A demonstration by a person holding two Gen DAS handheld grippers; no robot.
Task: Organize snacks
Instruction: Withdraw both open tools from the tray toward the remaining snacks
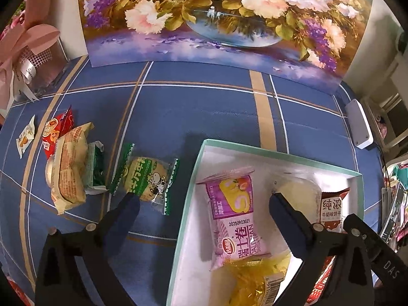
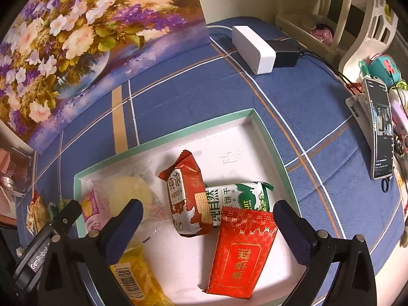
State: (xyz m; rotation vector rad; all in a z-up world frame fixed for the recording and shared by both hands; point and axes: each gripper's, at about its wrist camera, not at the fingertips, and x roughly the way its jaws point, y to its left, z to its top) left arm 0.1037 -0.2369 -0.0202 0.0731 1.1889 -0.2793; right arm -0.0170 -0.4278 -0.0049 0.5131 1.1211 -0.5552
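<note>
Box (image 1: 201, 168) on cloth (image 1: 204, 112), holding packets; loose snacks (image 1: 68, 168) lie left; painting (image 1: 216, 17) stands behind.

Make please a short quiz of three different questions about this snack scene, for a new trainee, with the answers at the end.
1. True or false: the left hand-held gripper is shut on a snack.
2. Multiple choice: where does the green round biscuit pack lie? A) inside the white box B) on the blue tablecloth, outside the box C) on the floral picture
3. Fill in: in the right wrist view, the red packet with gold pattern lies inside the ____, between the open fingers of the right hand-held gripper.

Key: 1 false, it is open and holds nothing; 2 B; 3 white box.
</note>
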